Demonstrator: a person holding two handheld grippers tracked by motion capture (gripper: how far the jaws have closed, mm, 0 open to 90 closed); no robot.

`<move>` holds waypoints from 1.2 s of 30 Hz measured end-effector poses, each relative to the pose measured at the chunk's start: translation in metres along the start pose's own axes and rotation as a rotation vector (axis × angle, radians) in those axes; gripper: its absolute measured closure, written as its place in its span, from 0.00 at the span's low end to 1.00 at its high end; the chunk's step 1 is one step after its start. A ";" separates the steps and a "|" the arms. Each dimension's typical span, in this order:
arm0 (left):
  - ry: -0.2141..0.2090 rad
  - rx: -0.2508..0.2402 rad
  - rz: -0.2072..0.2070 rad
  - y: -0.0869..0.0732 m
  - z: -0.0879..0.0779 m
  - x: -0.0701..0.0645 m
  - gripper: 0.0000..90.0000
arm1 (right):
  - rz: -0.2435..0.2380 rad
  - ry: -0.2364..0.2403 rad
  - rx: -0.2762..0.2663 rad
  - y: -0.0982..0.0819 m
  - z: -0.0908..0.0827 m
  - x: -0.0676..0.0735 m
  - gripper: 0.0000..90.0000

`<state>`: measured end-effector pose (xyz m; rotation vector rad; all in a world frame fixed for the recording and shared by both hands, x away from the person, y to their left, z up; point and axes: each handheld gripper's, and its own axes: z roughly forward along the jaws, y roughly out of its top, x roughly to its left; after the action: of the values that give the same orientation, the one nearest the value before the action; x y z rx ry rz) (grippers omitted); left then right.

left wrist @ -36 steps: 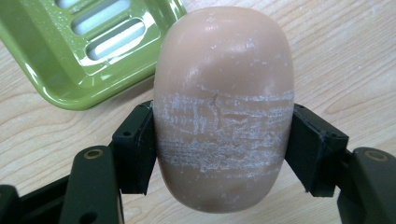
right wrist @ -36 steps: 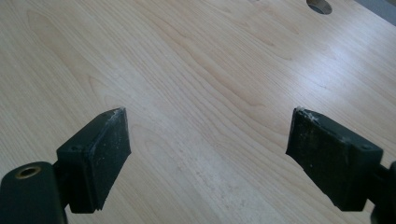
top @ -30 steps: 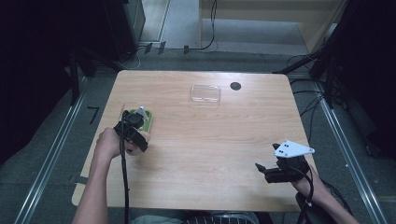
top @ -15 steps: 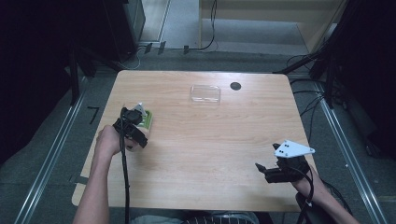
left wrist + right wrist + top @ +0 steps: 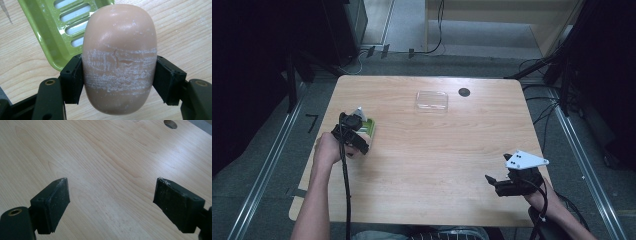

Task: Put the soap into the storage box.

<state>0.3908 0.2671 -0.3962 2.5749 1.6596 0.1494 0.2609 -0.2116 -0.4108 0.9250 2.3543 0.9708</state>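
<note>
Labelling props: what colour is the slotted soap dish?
Lime green; the soap dish shows best in the left gripper view.

One camera is sitting high up, looking forward and down at the whole bench. Another is riding on the left tool, looking very close at the wood and a green tray. The third is riding on the right tool, looking low across the same bench top.

The soap hides part of the green soap dish.
</note>
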 end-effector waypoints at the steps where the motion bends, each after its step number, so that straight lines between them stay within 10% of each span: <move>1: 0.001 -0.002 -0.003 0.000 0.000 0.001 0.37 | 0.000 0.000 0.001 0.000 0.000 0.000 0.15; 36: 0.046 -0.076 -0.080 0.021 0.005 0.015 0.37 | 0.011 0.001 0.003 -0.001 0.000 -0.002 0.15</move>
<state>0.4167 0.2718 -0.3986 2.4634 1.7343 0.2636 0.2619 -0.2132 -0.4117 0.9404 2.3546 0.9724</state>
